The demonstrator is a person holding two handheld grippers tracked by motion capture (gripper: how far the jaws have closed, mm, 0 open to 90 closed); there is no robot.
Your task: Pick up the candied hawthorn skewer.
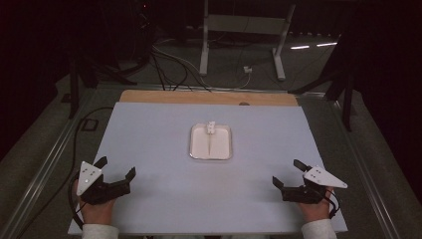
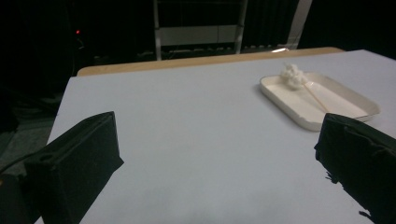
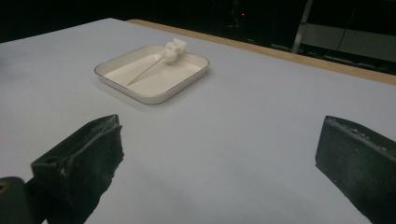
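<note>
A white square tray [image 1: 195,149] lies in the middle of the pale blue mat. In it rests a thin wooden skewer [image 1: 209,142] with small white lumps [image 1: 211,128] at its far end; the same skewer [image 2: 316,98] and lumps [image 2: 292,75] appear in the left gripper view, and the skewer [image 3: 145,71] with the lumps [image 3: 173,49] in the right gripper view. My left gripper [image 1: 116,167] rests open at the mat's near left, nothing between its jaws. At the near right my right gripper [image 1: 288,173] is open too, and empty. Both stand well short of the tray [image 2: 299,114] [image 3: 140,95].
The mat [image 1: 149,129] lies on a wooden table whose bare far edge [image 1: 209,97] shows behind it. Beyond the table are floor cables [image 1: 169,64] and a white metal stand [image 1: 204,45]. A black cable [image 1: 74,144] trails off the left side.
</note>
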